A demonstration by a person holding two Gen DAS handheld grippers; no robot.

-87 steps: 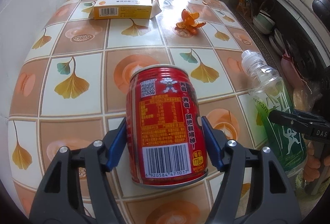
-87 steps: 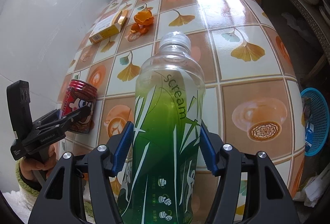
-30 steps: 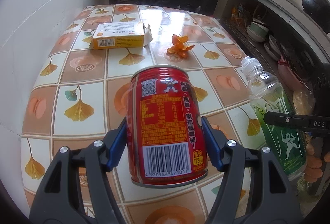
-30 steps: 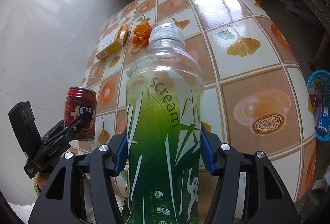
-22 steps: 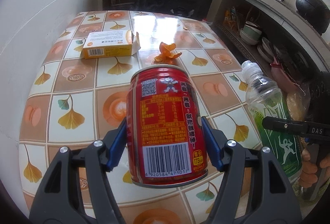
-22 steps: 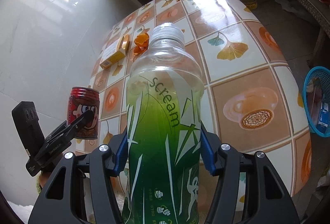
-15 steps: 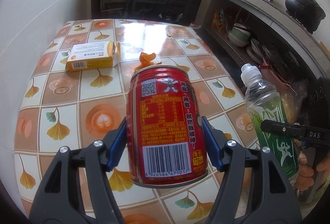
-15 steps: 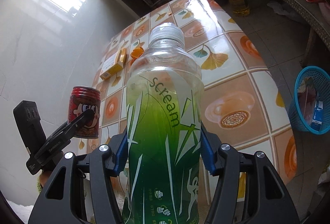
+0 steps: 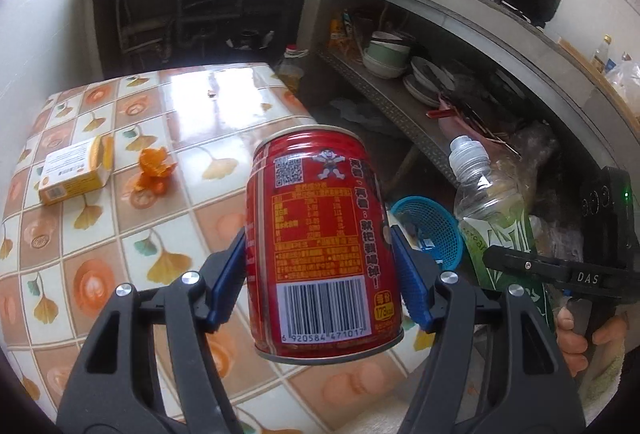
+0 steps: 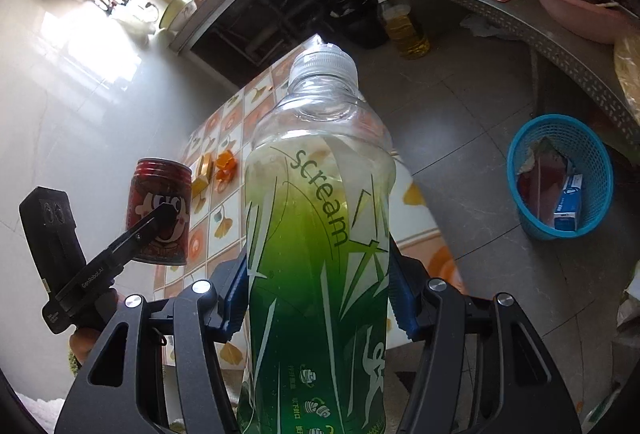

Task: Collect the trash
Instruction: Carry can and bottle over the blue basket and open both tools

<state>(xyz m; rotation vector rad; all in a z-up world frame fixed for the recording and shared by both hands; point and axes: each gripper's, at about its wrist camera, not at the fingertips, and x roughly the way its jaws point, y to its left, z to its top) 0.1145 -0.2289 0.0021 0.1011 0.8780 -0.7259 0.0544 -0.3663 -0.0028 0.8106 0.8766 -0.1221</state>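
Note:
My left gripper (image 9: 320, 270) is shut on a red drink can (image 9: 320, 234) and holds it upright in the air above the tiled table (image 9: 168, 114). My right gripper (image 10: 316, 294) is shut on a clear plastic bottle with a green label (image 10: 316, 234), also lifted. The bottle (image 9: 492, 210) shows at the right of the left wrist view, the can (image 10: 160, 210) at the left of the right wrist view. A blue mesh trash basket (image 10: 560, 174) stands on the floor right of the table, with cartons inside; it also shows in the left wrist view (image 9: 428, 222).
A yellow carton (image 9: 74, 170) and orange peel (image 9: 154, 166) lie on the table. A shelf with bowls and plates (image 9: 396, 66) runs along the right. An oil bottle (image 10: 404, 26) stands on the floor beyond the table.
Both grippers have risen and swung right with the can and bottle. The table has dropped away to the left, and the blue basket has come into the left wrist view.

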